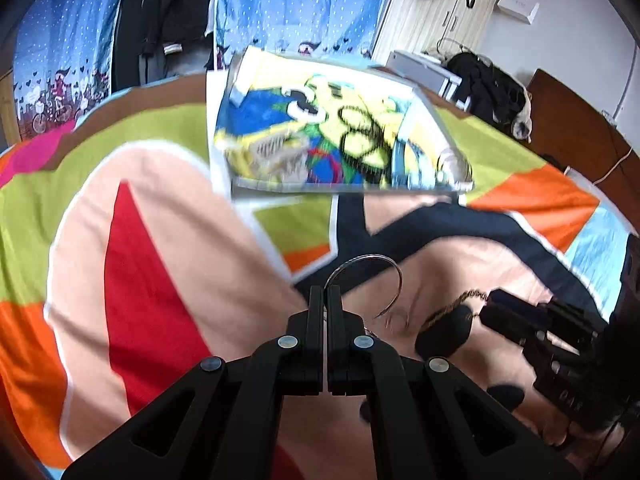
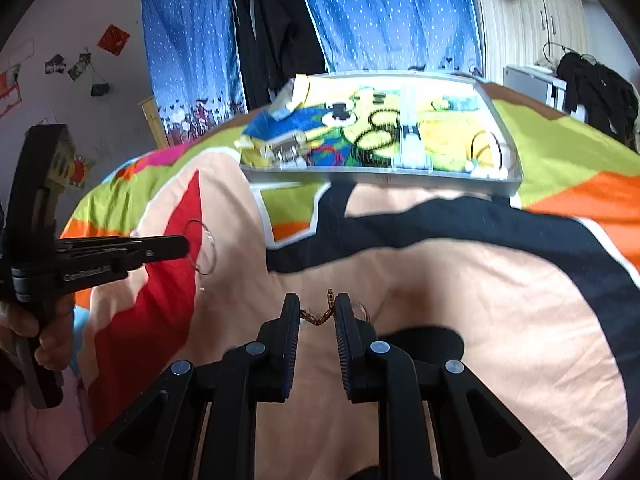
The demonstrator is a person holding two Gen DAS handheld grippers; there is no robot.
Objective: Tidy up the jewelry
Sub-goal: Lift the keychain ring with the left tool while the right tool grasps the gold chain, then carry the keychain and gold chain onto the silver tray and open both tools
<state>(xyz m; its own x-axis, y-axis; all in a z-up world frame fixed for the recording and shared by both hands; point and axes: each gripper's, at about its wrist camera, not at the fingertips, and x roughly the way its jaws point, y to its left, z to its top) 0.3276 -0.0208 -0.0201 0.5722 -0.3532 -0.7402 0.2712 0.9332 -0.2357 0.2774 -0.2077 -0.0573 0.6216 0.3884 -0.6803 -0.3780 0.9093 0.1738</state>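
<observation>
We pinch the silver bangle (image 1: 376,276) in our closed left gripper (image 1: 325,294); right gripper (image 2: 317,306) gapes around gold chain (image 2: 320,314) on bedspread (image 2: 480,320), clear organizer tray (image 2: 380,178) beyond.

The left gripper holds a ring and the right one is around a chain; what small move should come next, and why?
Probably close the right gripper: the gold chain lies on the bedspread between its open fingers. The left gripper already pinches the silver ring, and the clear tray waits ahead.
</observation>
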